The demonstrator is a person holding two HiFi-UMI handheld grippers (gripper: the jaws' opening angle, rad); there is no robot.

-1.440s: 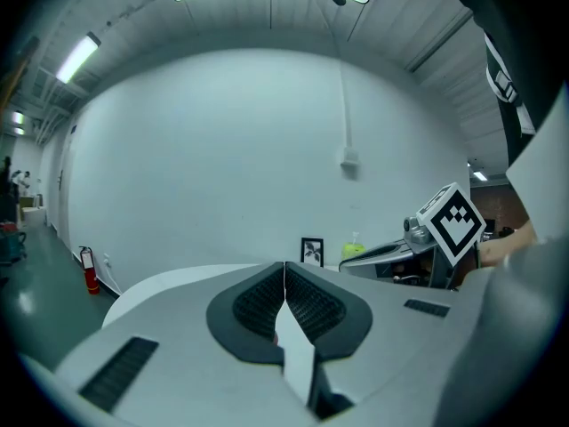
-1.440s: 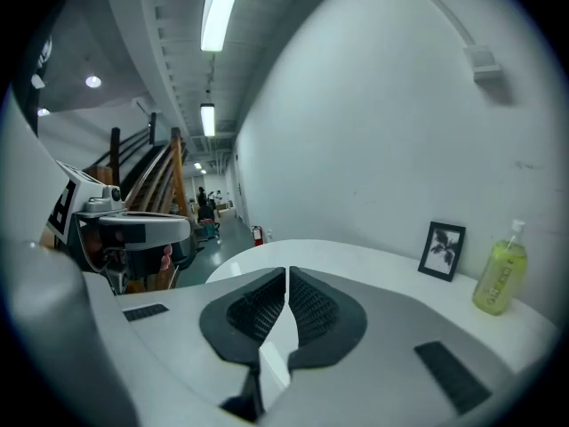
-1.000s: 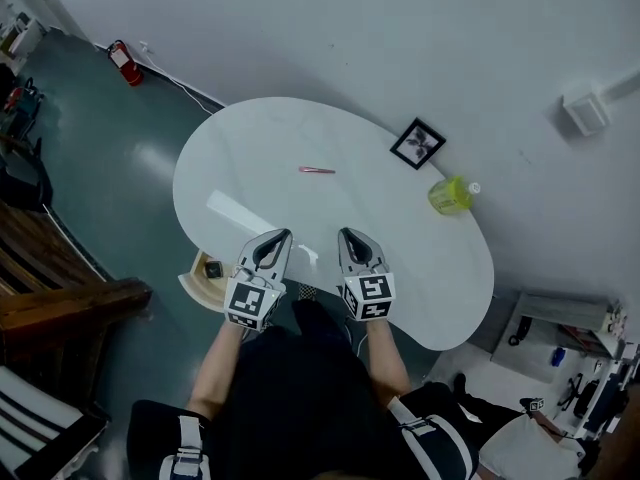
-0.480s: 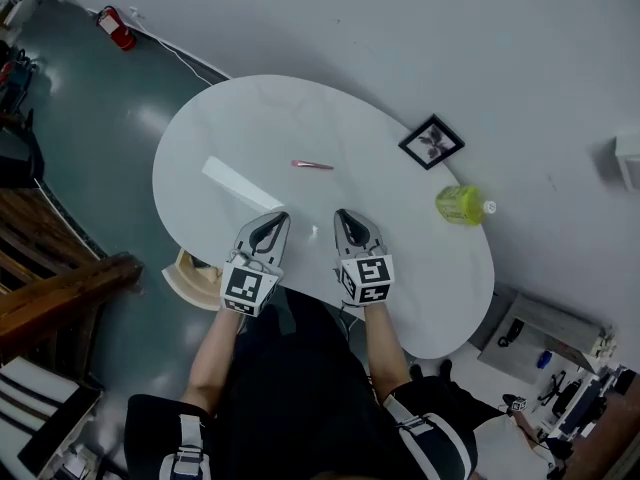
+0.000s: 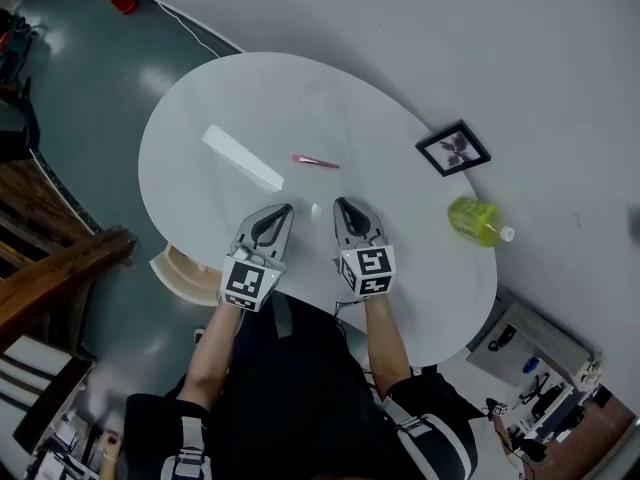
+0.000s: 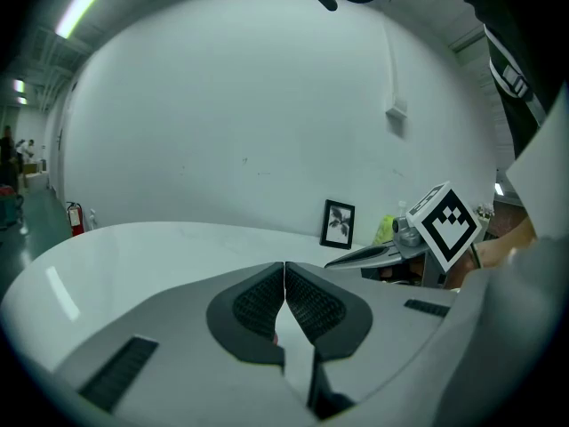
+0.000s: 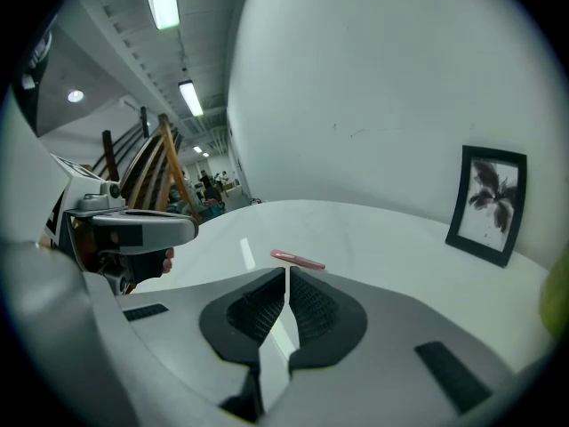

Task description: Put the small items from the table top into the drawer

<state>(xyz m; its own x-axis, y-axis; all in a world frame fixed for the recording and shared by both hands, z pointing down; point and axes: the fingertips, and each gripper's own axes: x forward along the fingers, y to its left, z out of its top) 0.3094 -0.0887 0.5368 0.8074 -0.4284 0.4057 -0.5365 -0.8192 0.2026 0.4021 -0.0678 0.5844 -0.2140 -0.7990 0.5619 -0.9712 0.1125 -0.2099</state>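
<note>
My left gripper is clenched tight, with its two dark ribbed pads pressed together and nothing between them. My right gripper is clenched the same way, and it holds nothing either. Both sit side by side low in the middle of the head view, over the near part of the big white rounded table, and both point away from me.

The thing I want is the thin pink stick-shaped item. It lies flat on the table just above my two grippers in the head view, a bit nearer to the right one. In the right gripper view it lies right over my shut jaws.

I think it is very light and small. It looks stiff, but it is too little for me to tell what it is. The table top is shiny, so the item may slide away if I bump it. I should first open my jaws, then pinch it across its thin middle.

Farther to the right stands a small black picture frame. Below that, a yellow-green plastic bottle lies on its side.

At the lower left, a pale wooden drawer sticks out from under the table edge. That is where the pink item should go.
</note>
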